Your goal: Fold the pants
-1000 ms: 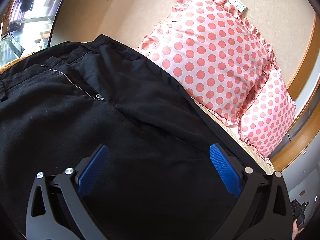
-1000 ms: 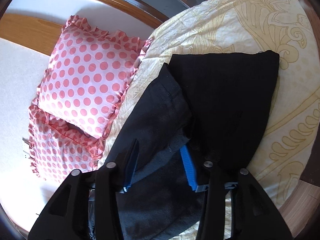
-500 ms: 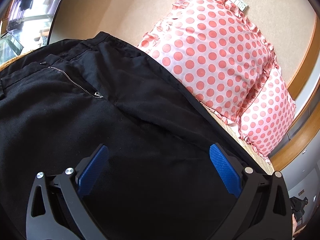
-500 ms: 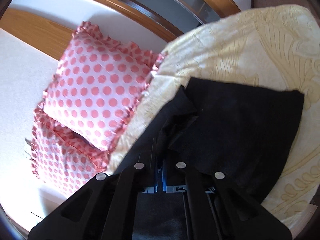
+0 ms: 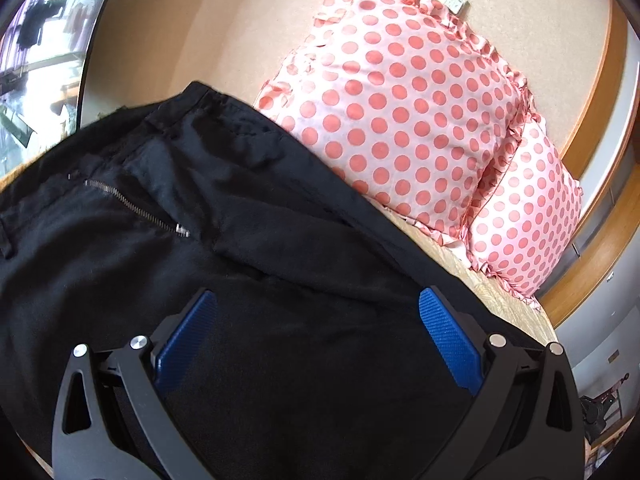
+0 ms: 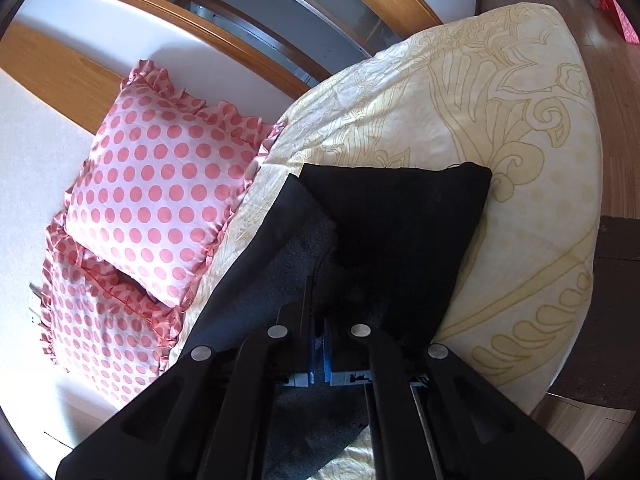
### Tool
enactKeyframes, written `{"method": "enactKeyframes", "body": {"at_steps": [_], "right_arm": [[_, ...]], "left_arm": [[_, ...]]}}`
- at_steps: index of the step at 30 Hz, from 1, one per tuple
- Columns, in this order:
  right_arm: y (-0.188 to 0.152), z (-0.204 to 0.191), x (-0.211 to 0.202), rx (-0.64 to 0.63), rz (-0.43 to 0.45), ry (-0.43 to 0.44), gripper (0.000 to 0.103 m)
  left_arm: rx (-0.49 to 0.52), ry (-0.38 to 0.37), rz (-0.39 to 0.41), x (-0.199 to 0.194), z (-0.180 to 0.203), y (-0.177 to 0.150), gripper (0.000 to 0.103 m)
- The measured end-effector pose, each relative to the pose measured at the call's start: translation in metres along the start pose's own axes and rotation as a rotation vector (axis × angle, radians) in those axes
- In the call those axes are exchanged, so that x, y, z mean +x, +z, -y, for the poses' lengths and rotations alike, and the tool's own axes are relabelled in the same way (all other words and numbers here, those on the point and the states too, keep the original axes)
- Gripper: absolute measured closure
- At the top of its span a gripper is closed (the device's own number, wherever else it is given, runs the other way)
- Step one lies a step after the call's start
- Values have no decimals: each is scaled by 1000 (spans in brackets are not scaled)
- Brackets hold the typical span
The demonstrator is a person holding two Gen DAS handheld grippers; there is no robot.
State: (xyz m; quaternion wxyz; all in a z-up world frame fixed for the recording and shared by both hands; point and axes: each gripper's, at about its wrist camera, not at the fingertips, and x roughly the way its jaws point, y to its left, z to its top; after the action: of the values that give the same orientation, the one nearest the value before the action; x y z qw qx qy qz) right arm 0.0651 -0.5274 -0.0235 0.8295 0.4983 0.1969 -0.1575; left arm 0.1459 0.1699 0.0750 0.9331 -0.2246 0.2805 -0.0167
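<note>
Two tools over one pair of black pants (image 5: 248, 264), spread on a cream patterned bed (image 6: 520, 152) beside two pink polka-dot pillows (image 5: 408, 120). Left tool (image 5: 316, 336) hangs above the seat of the pants, just below the zipper (image 5: 136, 208), blue pads (image 5: 448, 344) wide apart with only cloth beneath. Right tool (image 6: 319, 344) is at the leg end (image 6: 400, 220), jaws pinched together on a fold of black fabric, the hem lying ahead on the bed.
</note>
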Motion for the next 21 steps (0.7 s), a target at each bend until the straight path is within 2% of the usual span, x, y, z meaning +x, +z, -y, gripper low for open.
{"method": "enactKeyframes", "body": {"at_steps": [4, 7, 9, 13, 14, 16, 19, 21], "right_arm": [[1, -2, 1, -34, -1, -11, 101], [1, -2, 2, -44, -5, -9, 101], [1, -2, 2, -51, -7, -7, 102], [0, -4, 2, -77, -6, -23, 102], [0, -4, 3, -85, -5, -27, 102], [0, -6, 4, -105, -6, -35, 102], [0, -8, 5, -136, -6, -50, 102], [0, -8, 5, -148, -9, -53, 102]], "left_arm": [[92, 58, 29, 4, 13, 50, 2], [100, 104, -58, 41, 18, 95, 2], [46, 129, -144, 79, 13, 124, 2], [-164, 153, -294, 151, -11, 160, 3], [-213, 171, -316, 165, -18, 165, 3], [-284, 222, -330, 189, -29, 171, 12], [-286, 320, -343, 217, -37, 176, 22], [-262, 391, -356, 232, -40, 180, 23]]}}
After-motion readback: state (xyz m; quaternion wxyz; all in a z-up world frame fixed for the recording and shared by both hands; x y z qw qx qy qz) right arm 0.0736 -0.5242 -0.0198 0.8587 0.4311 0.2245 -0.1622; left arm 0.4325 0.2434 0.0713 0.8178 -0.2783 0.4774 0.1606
